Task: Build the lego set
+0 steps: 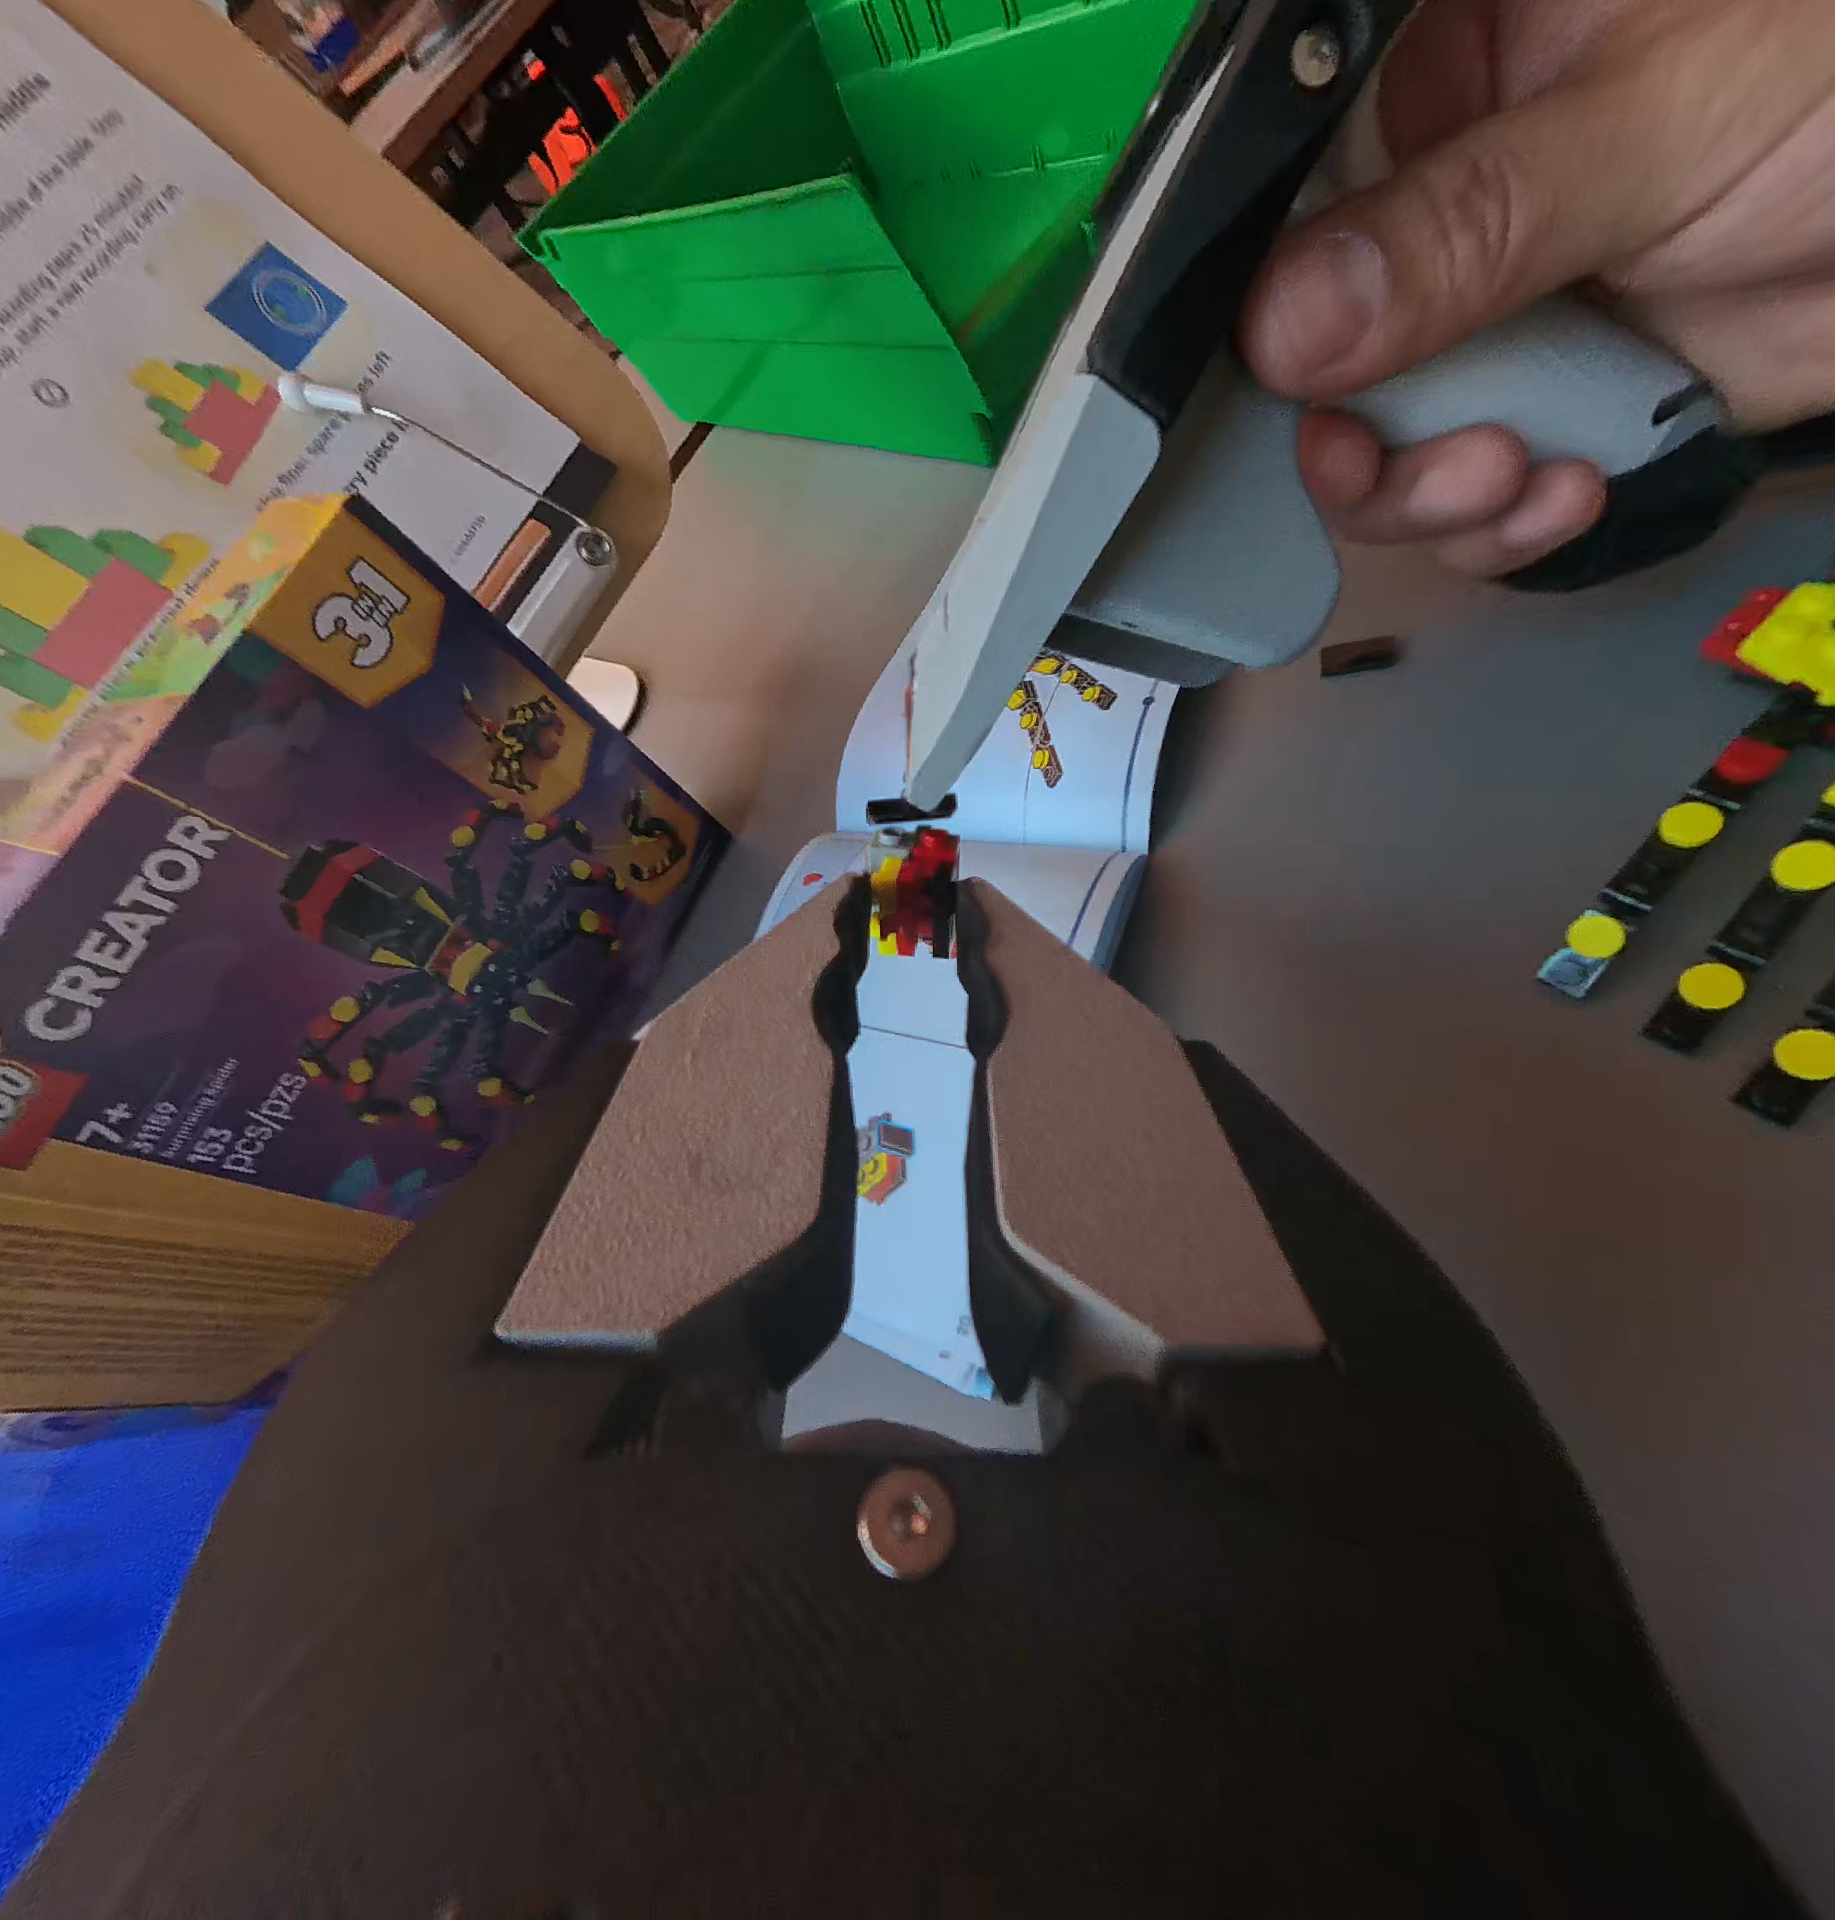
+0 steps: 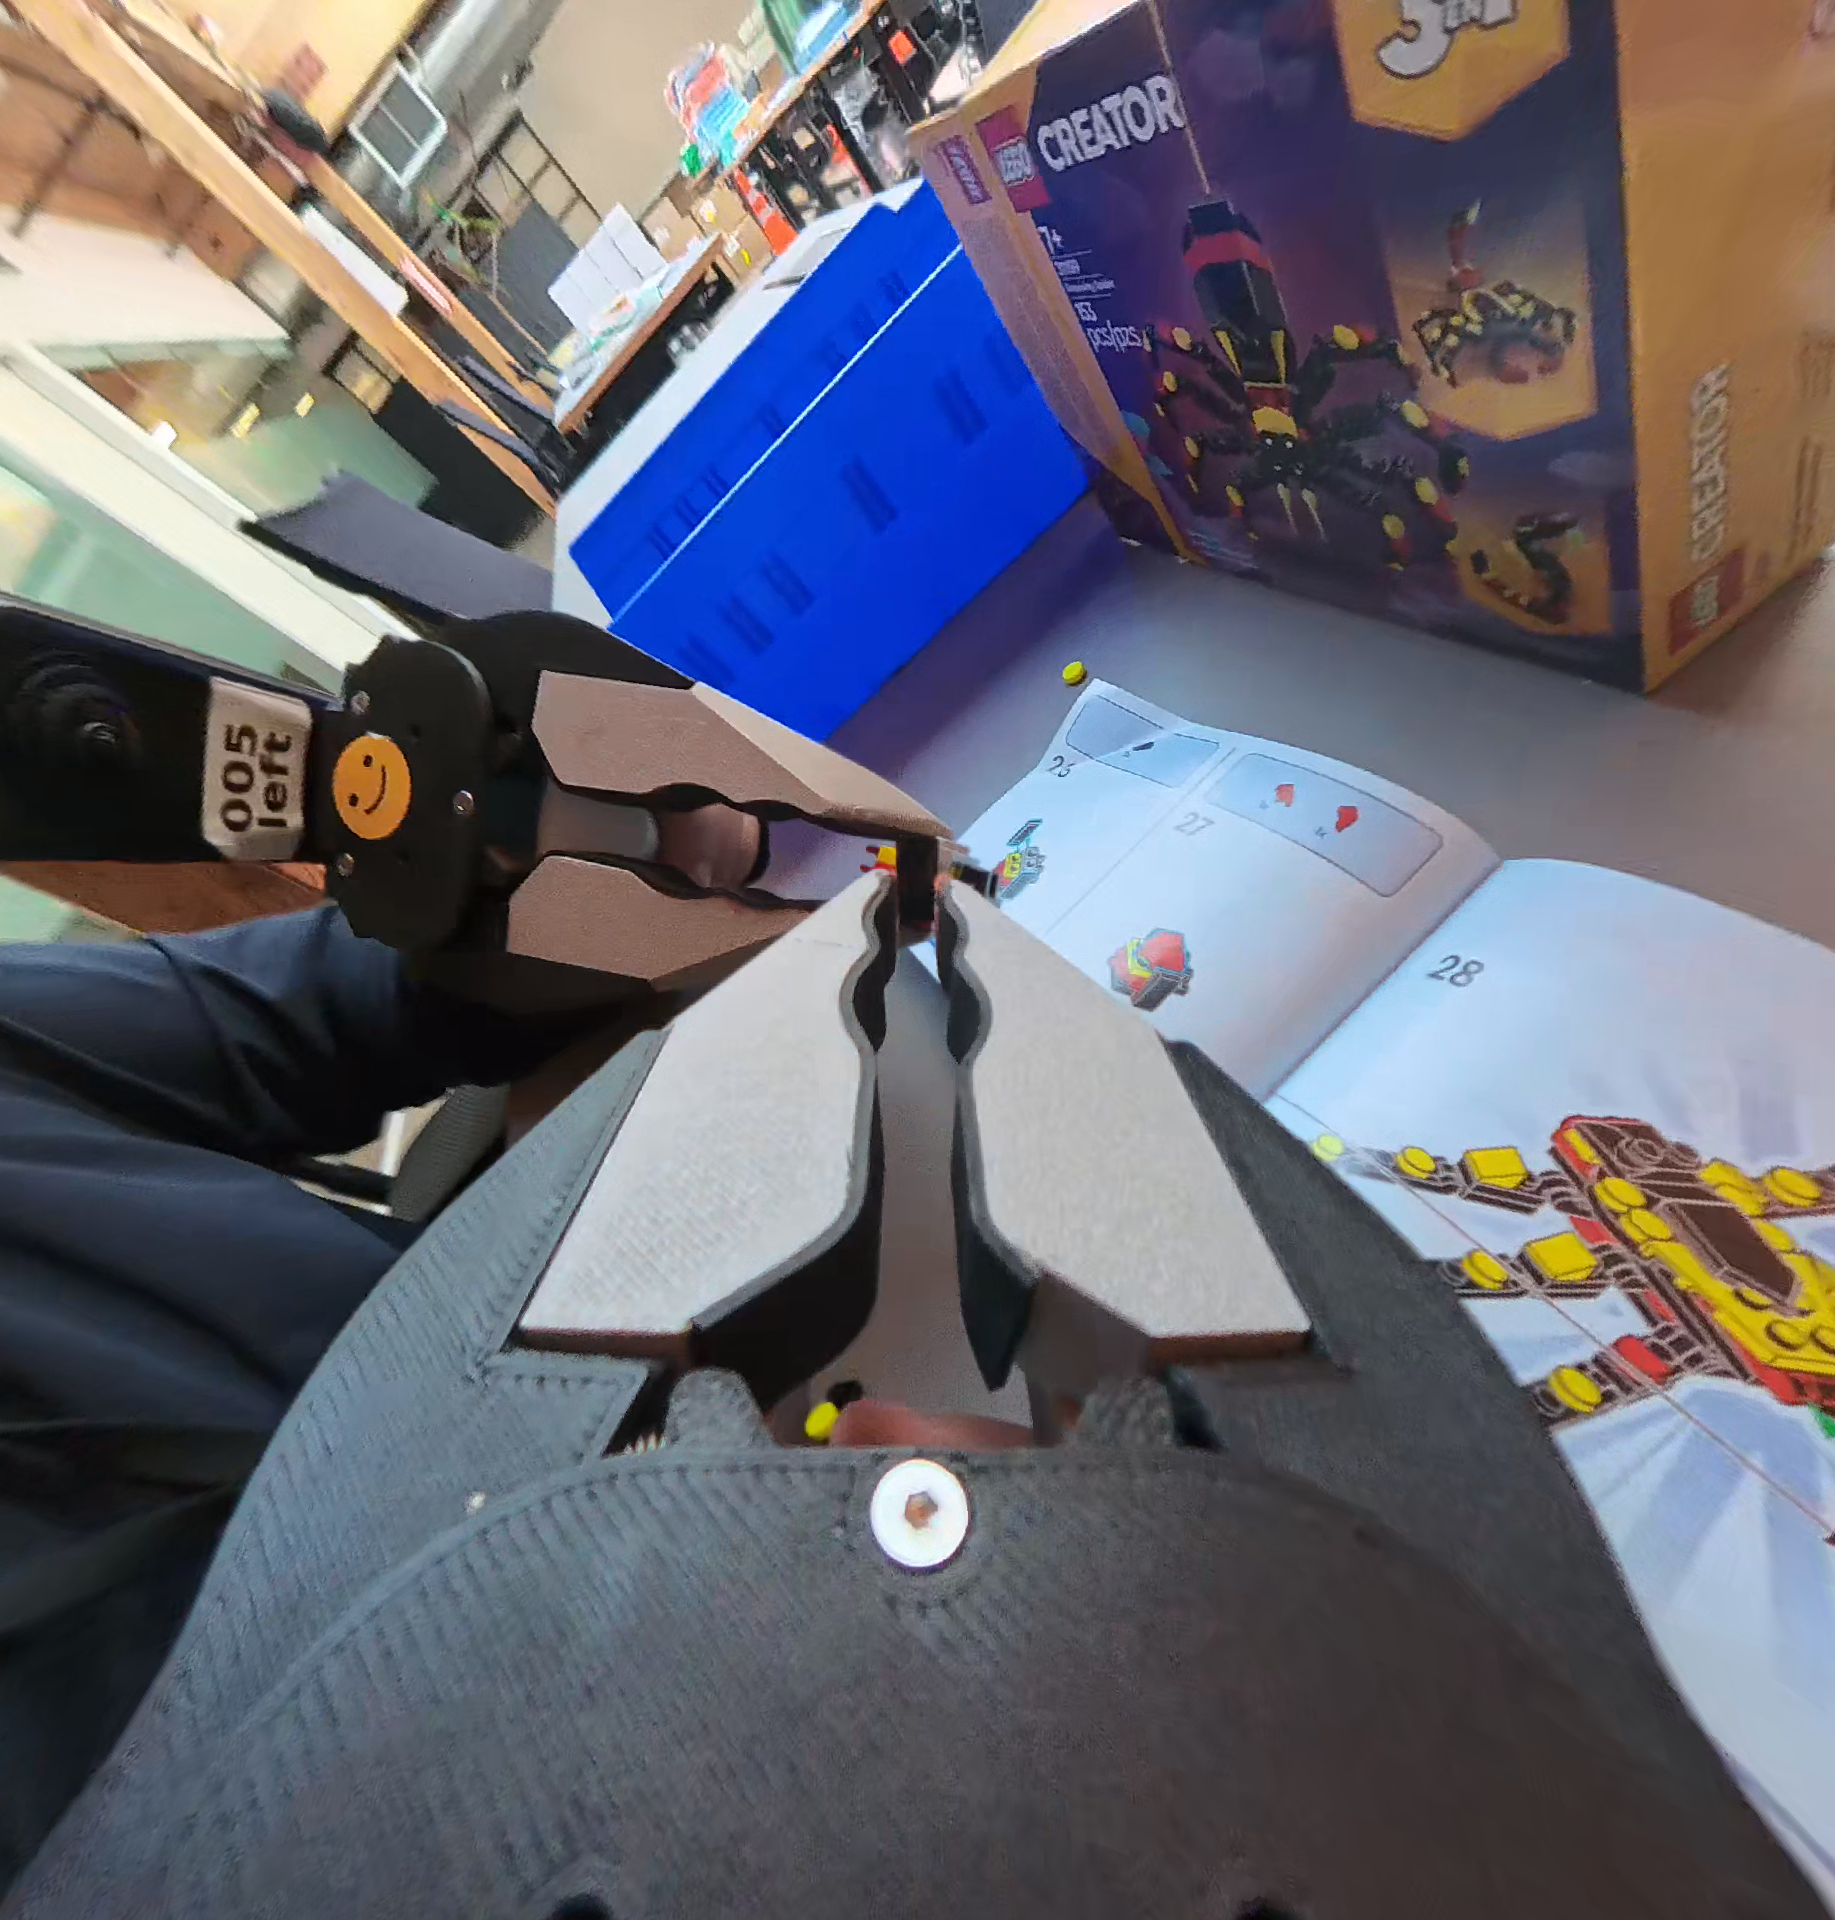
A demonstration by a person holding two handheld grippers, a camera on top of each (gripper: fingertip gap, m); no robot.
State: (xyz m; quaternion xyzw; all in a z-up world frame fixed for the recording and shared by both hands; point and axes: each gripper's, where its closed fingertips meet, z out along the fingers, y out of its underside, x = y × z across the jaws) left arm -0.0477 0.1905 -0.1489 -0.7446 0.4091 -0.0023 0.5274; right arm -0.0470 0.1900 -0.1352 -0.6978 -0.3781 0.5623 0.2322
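A bright green plastic bin (image 1: 788,260) fills the left wrist view's top centre. A printed paper sheet (image 1: 165,312) sits upper left (on a tan board). A blue plastic bin (image 2: 840,447) occupies the right wrist view's upper middle.

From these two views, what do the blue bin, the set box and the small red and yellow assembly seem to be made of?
Blue bin: probably moulded plastic, smooth with slotted walls. Set box: printed cardboard, folded edges, slight sheen. Red and yellow assembly: likely glossy hard plastic bricks, held by the left gripper.
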